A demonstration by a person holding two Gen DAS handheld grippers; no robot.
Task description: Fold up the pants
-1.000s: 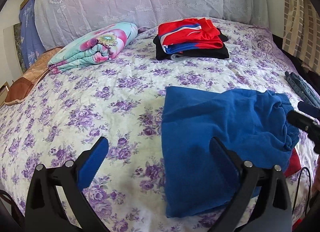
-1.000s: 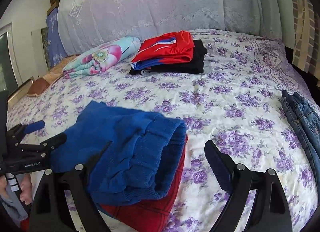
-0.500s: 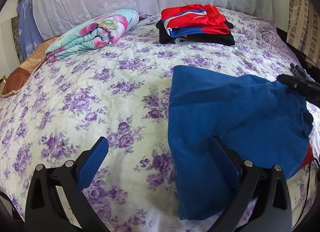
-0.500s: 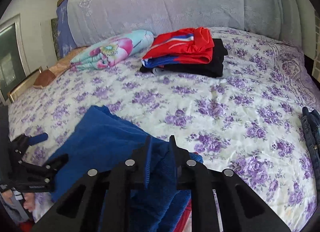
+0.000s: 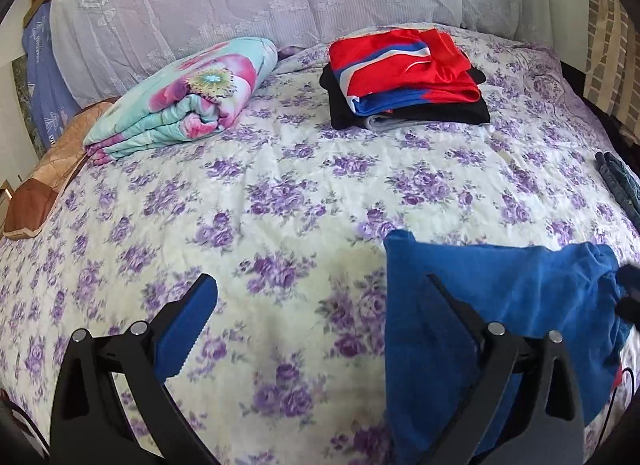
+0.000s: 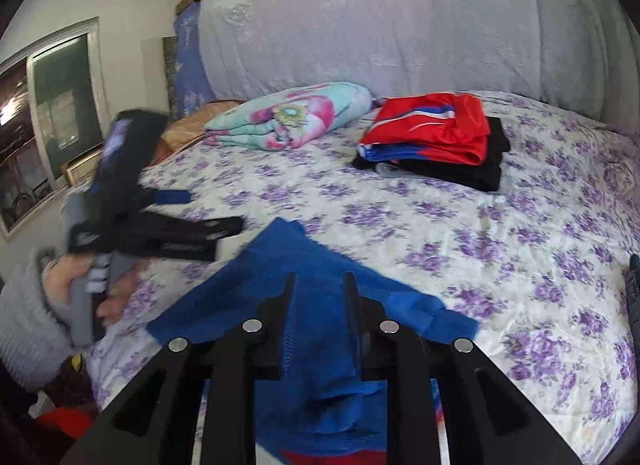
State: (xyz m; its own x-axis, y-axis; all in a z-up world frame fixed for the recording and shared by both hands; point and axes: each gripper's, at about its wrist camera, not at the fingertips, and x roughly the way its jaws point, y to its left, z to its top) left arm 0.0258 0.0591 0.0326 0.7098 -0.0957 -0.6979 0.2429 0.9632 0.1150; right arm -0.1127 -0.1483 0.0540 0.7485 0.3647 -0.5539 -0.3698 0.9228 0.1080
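Blue knit pants [image 6: 320, 297] lie at the floral bed's [image 6: 500, 249] near edge, bunched between the right claw's [image 6: 320, 285] opening, still-pinching jaws; left claw [image 5: 320, 305] gapes empty. Grasping underway; next, lift and spread flat.

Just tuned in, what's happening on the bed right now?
A person is folding the blue pants on the floral bedspread. The right tongs have blue fabric bunched between their jaws, which are easing apart. The left tongs stand wide open, holding nothing. A folded stack of clothes sits near the headboard.
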